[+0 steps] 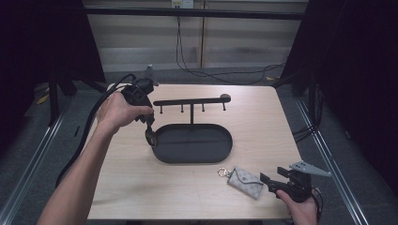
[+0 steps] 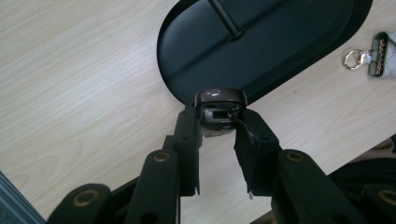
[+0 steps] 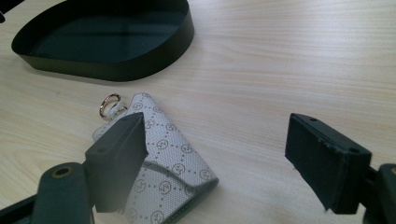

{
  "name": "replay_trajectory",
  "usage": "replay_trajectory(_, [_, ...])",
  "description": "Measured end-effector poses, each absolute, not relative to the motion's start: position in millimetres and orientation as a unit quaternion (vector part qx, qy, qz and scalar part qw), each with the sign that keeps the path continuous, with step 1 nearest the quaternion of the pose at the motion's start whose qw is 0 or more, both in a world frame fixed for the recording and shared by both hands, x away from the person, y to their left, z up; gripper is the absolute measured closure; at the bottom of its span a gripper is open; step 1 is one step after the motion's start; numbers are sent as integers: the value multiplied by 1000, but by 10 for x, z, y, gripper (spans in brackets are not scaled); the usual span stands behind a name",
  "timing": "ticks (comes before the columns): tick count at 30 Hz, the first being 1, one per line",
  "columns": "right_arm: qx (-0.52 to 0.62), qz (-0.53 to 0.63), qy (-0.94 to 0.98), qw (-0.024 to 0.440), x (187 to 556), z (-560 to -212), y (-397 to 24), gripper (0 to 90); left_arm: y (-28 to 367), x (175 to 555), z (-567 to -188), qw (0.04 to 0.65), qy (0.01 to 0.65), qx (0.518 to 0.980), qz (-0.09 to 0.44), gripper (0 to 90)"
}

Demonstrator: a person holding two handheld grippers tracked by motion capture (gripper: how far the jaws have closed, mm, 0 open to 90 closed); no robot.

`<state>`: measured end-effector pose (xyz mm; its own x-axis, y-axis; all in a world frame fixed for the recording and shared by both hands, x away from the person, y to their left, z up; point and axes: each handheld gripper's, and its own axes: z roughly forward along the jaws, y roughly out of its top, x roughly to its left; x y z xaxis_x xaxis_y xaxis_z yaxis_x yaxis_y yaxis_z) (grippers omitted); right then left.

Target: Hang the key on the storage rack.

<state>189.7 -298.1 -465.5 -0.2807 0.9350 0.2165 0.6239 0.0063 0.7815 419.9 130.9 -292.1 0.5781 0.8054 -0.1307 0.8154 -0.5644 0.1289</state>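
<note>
Left gripper view: left gripper (image 2: 219,122) jaws clamp brown key fob (image 2: 219,109) at tray (image 2: 280,42) rim; right gripper (image 3: 210,158) jaws wide apart, holding nothing, one beside pouch (image 3: 173,158).

A recording lab: black curtains (image 1: 42,37) flank the wooden table (image 1: 141,187), with floor rails (image 1: 328,168) and loose cables (image 1: 225,72) behind it.

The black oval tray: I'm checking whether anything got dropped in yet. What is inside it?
Inside the black oval tray only the hook stand's post rises from its floor. The left gripper holds a small dark object over the rim, hiding a bit of the edge.
</note>
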Motion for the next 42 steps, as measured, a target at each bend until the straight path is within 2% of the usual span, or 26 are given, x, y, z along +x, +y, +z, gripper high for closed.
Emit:
replay_trajectory(18, [567, 415, 687, 186, 1899, -4655, -2978, 207, 1044, 4294, -2982, 71, 479, 875, -8, 707])
replay_trajectory(33, [567, 417, 686, 186, 1895, -4653, -2981, 202, 942, 4426, -3050, 62, 513, 856, -11, 707])
replay_trajectory(42, [564, 418, 688, 185, 1890, -4651, -2980, 202, 889, 4468, -3123, 51, 522, 851, 5, 704])
